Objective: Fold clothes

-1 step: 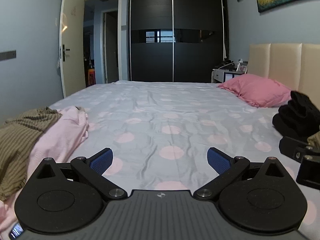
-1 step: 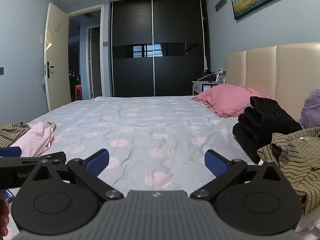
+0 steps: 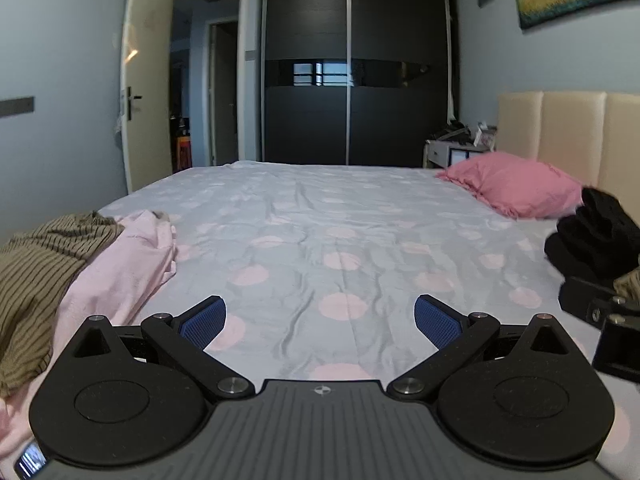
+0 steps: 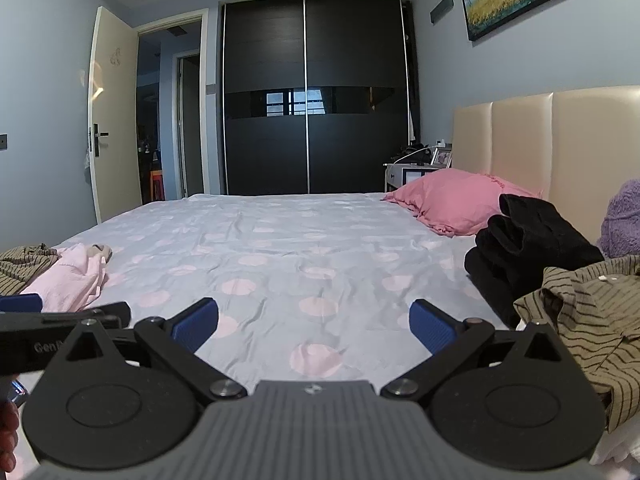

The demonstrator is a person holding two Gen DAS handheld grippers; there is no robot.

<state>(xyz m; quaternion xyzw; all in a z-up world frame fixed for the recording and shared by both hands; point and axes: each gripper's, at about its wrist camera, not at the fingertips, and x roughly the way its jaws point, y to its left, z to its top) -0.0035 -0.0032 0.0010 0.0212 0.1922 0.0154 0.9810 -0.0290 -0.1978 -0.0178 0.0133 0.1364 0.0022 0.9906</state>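
Observation:
My left gripper [image 3: 319, 322] is open and empty, held low over the bed. A pale pink garment [image 3: 124, 264] and an olive striped garment [image 3: 44, 268] lie crumpled just left of it. My right gripper [image 4: 314, 326] is open and empty too. An olive striped shirt [image 4: 588, 312] lies bunched just right of it, with a black garment pile [image 4: 528, 244] behind. The pink garment [image 4: 74, 276] also shows at the left of the right wrist view. The black pile [image 3: 596, 236] shows at the right edge of the left wrist view.
The bed sheet [image 3: 340, 220] is grey with pink dots. A pink pillow [image 4: 456, 200] lies by the cream headboard [image 4: 560, 148]. A purple fluffy item [image 4: 624, 220] sits at far right. A dark wardrobe [image 4: 316, 96] and an open door [image 4: 116, 120] stand beyond the bed.

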